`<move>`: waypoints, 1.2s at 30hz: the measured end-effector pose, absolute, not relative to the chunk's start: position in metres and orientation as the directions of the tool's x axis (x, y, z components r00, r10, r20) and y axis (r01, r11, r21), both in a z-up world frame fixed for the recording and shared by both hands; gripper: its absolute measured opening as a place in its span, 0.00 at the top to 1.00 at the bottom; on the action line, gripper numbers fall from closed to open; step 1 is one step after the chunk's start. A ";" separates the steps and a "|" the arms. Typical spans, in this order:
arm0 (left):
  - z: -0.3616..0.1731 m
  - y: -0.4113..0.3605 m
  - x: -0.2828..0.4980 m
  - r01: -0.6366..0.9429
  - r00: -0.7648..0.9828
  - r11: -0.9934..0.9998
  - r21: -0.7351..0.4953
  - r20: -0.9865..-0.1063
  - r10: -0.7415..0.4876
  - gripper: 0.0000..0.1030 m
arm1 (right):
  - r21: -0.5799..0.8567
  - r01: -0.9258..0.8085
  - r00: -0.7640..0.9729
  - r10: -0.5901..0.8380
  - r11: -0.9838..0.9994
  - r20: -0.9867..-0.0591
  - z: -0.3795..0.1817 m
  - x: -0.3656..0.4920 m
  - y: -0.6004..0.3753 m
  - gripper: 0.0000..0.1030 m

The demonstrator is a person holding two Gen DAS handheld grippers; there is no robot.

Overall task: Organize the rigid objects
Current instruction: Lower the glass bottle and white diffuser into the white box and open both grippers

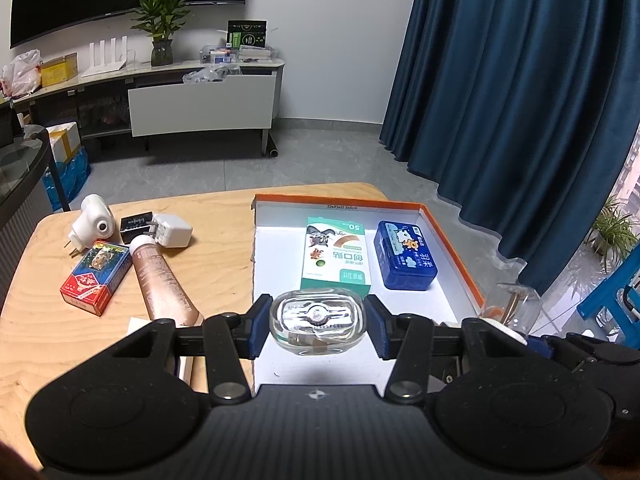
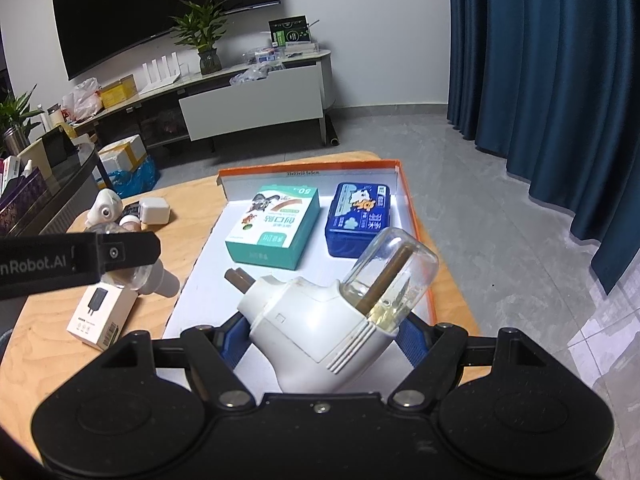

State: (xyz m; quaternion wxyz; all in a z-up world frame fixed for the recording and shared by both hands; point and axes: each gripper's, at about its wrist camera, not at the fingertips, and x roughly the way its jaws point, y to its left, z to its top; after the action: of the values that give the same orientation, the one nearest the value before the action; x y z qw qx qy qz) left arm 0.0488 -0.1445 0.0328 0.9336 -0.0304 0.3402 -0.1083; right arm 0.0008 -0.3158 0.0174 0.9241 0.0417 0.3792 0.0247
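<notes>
"nRobot.AI" on left hand-held gripper (image 2: 132, 254)

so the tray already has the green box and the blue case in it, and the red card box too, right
Not quite. The left wrist view shows the red card box on the wooden table, left of the tray. The green box and blue case are inside.

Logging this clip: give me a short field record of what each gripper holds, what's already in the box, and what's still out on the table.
left gripper: shut on clear bottle
right gripper: shut on white plug-in vaporizer
orange-rimmed box: green carton, blue case
wooden table: card pack, tube, white charger, second vaporizer, small white carton
</notes>
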 end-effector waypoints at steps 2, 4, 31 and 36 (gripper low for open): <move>0.033 -0.145 0.049 0.182 0.745 0.975 -0.130 -0.629 -0.223 0.51 | 0.096 -0.022 0.705 0.083 0.995 -0.704 0.015 0.001 -0.314 0.14; 0.032 -0.145 0.051 0.181 0.744 0.975 -0.129 -0.631 -0.222 0.51 | 0.096 -0.032 0.697 0.091 0.995 -0.711 0.012 0.002 -0.311 0.14; 0.024 -0.175 0.091 0.266 0.704 0.954 -0.138 -0.648 -0.290 0.51 | 0.073 -0.031 0.714 0.073 0.997 -0.697 0.019 0.009 -0.326 0.07; 0.020 -0.197 0.113 0.328 0.663 0.929 -0.173 -0.658 -0.357 0.51 | 0.084 -0.013 0.734 0.067 0.996 -0.676 0.026 0.004 -0.340 0.06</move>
State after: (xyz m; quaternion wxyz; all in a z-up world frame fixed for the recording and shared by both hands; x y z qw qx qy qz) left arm 0.1131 -0.1968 0.0196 0.9116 -0.0196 0.3650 -0.1878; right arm 0.0038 -0.3396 0.0264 0.9303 0.0369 0.3643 0.0213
